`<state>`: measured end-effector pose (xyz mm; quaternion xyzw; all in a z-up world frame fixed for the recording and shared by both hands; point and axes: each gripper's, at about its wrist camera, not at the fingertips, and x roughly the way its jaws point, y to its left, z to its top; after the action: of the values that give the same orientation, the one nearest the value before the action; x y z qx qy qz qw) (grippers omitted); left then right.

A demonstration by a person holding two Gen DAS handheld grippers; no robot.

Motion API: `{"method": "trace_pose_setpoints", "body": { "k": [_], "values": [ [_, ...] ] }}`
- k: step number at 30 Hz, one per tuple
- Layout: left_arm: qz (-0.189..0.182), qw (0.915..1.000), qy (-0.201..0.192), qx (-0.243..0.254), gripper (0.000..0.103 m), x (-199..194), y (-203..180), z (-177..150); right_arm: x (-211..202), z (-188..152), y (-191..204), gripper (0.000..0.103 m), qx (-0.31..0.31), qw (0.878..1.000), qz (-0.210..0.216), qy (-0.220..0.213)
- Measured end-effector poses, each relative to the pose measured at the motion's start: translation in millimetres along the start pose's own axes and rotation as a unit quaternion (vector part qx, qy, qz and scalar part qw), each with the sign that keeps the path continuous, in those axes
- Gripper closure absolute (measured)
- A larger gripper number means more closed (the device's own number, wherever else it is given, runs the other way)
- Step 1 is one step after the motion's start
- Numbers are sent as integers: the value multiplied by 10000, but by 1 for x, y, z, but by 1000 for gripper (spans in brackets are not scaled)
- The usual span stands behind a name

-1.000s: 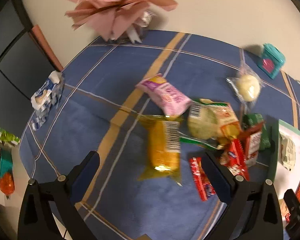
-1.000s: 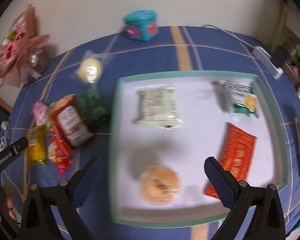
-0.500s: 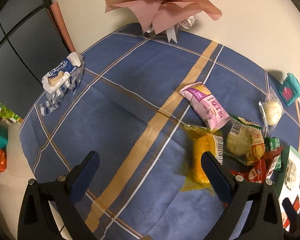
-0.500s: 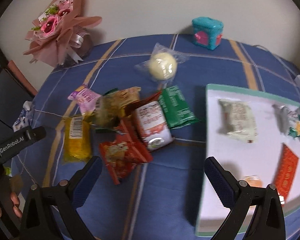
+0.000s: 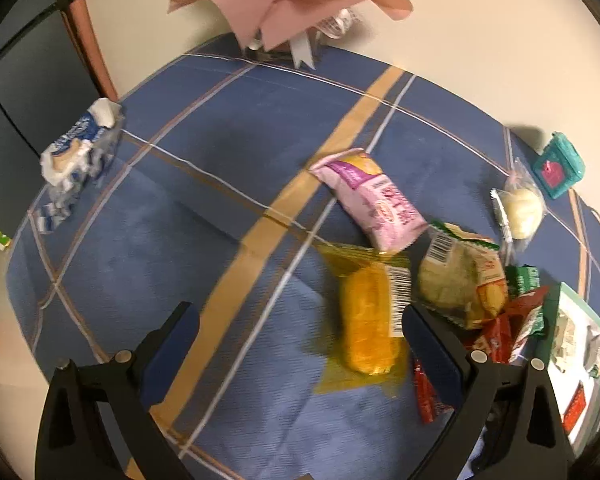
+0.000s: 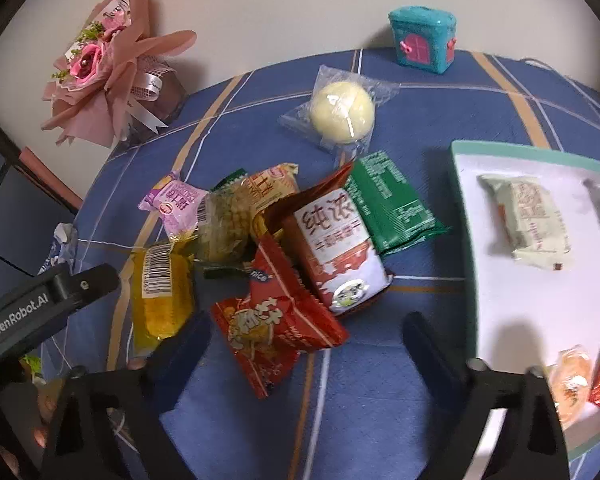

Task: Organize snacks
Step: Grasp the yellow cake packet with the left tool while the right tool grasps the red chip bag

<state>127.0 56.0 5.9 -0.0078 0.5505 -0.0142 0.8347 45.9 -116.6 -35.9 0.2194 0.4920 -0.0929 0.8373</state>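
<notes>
A pile of snack packs lies on the blue checked cloth. My right gripper hovers over its near edge with its jaws closing. A red snack pack lies between the fingers in view, and the pads do not touch it. Behind it are a red-and-white milk pack, a green pack and a wrapped bun. My left gripper stands open above the cloth. A yellow pack lies just inside its right finger, with a pink pack farther back.
A white tray with a green rim at the right holds several packs. A teal house-shaped box and a pink bouquet stand at the back edge. A tissue pack lies at the far left. The left gripper's body is beside the pile.
The right wrist view swung from over the tray leftward to the snack pile, and its fingers came slightly closer together. The left gripper shifted left of the pile.
</notes>
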Motion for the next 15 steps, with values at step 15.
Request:
{"method": "trace_pose_setpoints", "body": {
  "k": [15],
  "values": [
    [-375,9981,317,362,25,26,-29,-5,17,0,2,44,312,9992,249,91]
  ]
}}
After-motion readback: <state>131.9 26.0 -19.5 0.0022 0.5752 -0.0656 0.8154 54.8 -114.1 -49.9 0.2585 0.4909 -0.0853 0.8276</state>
